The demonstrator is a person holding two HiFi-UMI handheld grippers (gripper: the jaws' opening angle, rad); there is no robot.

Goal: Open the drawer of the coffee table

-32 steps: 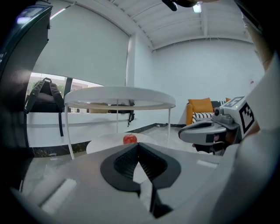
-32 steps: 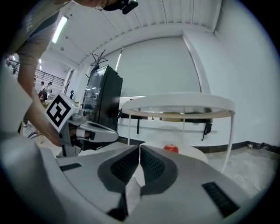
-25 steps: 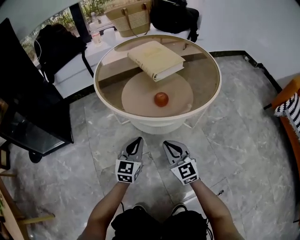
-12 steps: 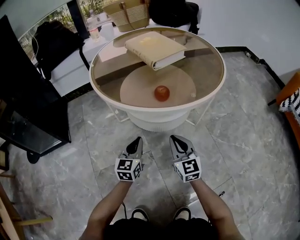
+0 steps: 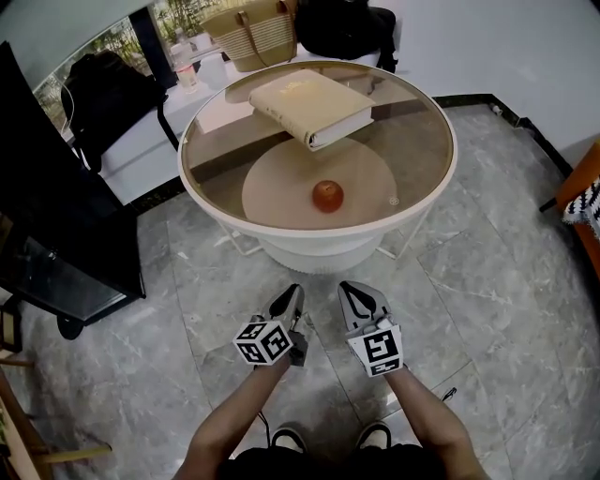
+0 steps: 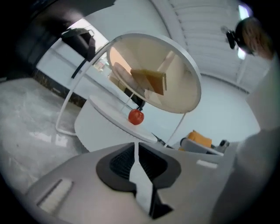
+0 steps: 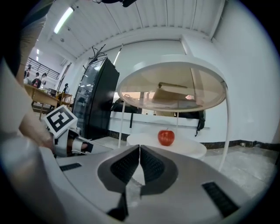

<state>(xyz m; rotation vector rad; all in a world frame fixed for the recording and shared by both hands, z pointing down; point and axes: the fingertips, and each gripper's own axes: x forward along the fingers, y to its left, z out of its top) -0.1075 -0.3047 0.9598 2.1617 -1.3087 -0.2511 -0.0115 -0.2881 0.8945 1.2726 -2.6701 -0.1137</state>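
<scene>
The round coffee table [image 5: 412,211] has a glass top in a white rim and a white lower shelf on a drum base [image 5: 309,251]. No drawer front or handle shows in any view. A thick beige book [image 5: 309,105] lies on the glass, and a red apple [image 5: 327,195] sits on the shelf below. My left gripper [image 5: 294,292] and right gripper [image 5: 351,290] hover side by side over the floor just in front of the table, both shut and empty. The left gripper [image 6: 135,146] sees the table tilted, with the apple [image 6: 136,117] ahead. Past the right gripper [image 7: 139,148] is the apple [image 7: 166,137].
A tall black cabinet [image 5: 56,225] stands at the left. Behind the table a low white ledge [image 5: 141,141] holds a black backpack [image 5: 103,89], a bottle [image 5: 186,67], a woven bag [image 5: 248,33] and a black bag [image 5: 342,28]. An orange chair [image 5: 583,202] is at the right edge. Grey marble floor [image 5: 487,309] surrounds the table.
Both grippers have sunk toward the floor. The left one has rolled, so its marker cube now sits tipped. The table looks slightly nearer in the head view.
</scene>
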